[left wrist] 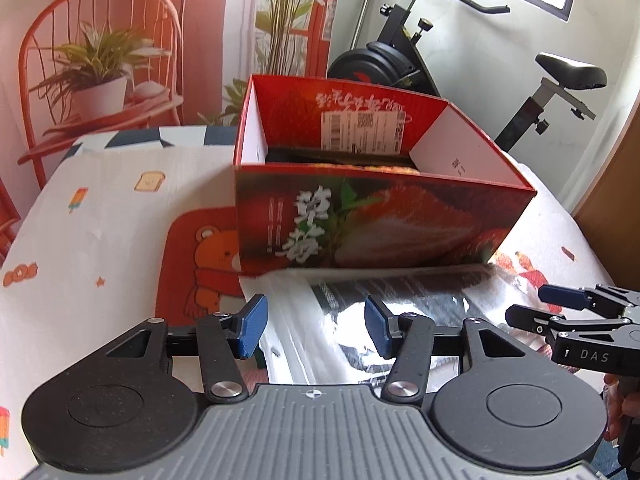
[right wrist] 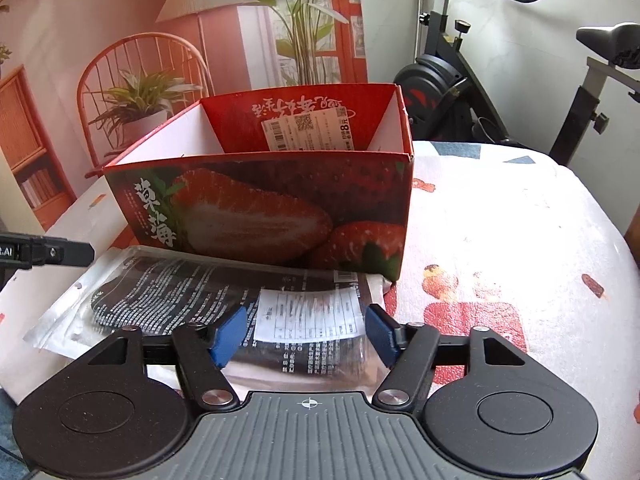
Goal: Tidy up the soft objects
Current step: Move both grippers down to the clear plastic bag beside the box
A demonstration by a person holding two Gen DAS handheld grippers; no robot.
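Observation:
A flat, shiny plastic package with dark print lies on the table right in front of the red strawberry box. My left gripper hovers over the package's left part, open, with nothing pressed between its blue pads. In the right wrist view the same package carries a white label, and my right gripper stands open above its right end. The box is open at the top; dark items show inside it. Each gripper appears at the edge of the other's view: the right gripper, the left gripper.
The tablecloth has cartoon prints, with an orange bear patch left of the box. An exercise bike stands behind the table at the right. A printed backdrop with a chair and plants fills the back left. The table edge curves away on the right.

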